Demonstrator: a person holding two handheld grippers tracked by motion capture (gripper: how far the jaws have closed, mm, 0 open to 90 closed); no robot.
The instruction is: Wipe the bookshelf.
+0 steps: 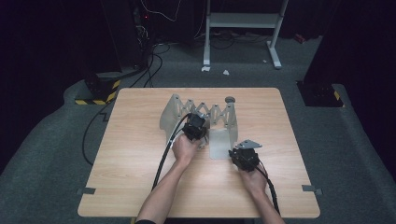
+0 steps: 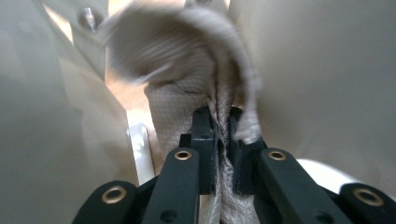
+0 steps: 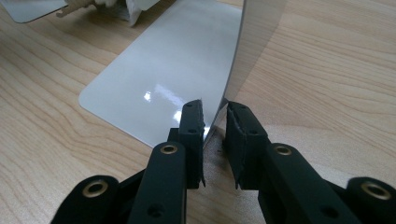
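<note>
A grey fold-out rack (image 1: 212, 113) with scissor links stands in the middle of the wooden table (image 1: 140, 158). My left gripper (image 1: 195, 120) reaches in between the rack's upright plates. It is shut on a bunched white cloth (image 2: 187, 70), and the left gripper view has pale plate walls (image 2: 327, 70) close on both sides. My right gripper (image 1: 232, 152) sits at the near end of the rack's right L-shaped plate (image 3: 177, 70). Its jaws straddle the upright wall's near edge (image 3: 233, 70), and both pads touch it.
A small grey round knob (image 1: 229, 99) lies behind the rack. Cables trail from both grippers toward the table's front edge. Beyond the table are a white stand frame (image 1: 243, 21), loose floor cables (image 1: 149, 70) and a yellow-and-black striped block (image 1: 100, 91).
</note>
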